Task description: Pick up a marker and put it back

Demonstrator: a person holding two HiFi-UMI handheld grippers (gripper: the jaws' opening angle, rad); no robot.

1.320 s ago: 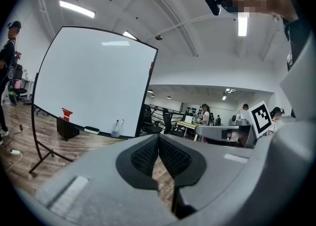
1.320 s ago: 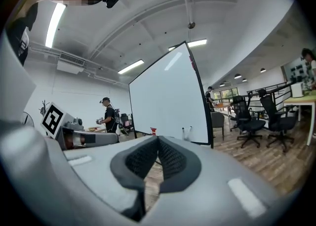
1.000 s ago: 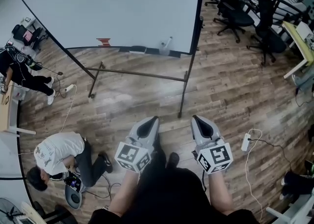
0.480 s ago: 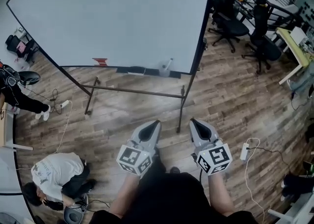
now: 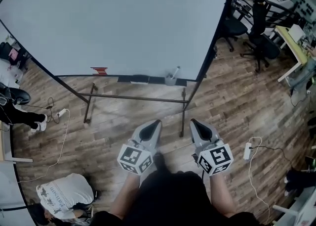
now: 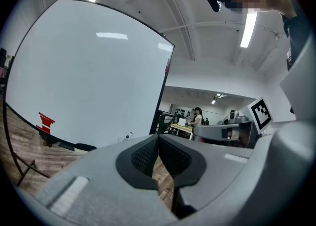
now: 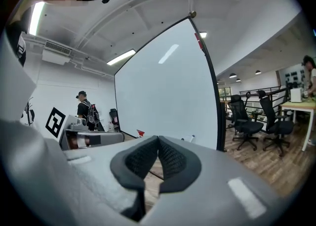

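A marker stands in a small white cup (image 5: 171,78) on the whiteboard's tray (image 5: 123,77), near the right post; the cup also shows small in the left gripper view (image 6: 127,136) and the right gripper view (image 7: 190,139). My left gripper (image 5: 156,121) and right gripper (image 5: 193,121) hang side by side at waist height, well short of the board. Both are shut, jaws touching, with nothing between them (image 6: 158,138) (image 7: 158,140).
The large blank whiteboard (image 5: 118,22) stands on a metal frame (image 5: 183,111) over wood flooring. A red eraser-like piece (image 5: 99,70) and a dark eraser (image 5: 139,78) sit on the tray. Office chairs (image 5: 256,42) are at right, a power strip (image 5: 247,151) lies on the floor, and a crouching person (image 5: 61,195) is at lower left.
The whiteboard has grown larger and nearer in the head view as I step toward it. The crouching person has slid toward the bottom left corner. Both grippers stay shut.
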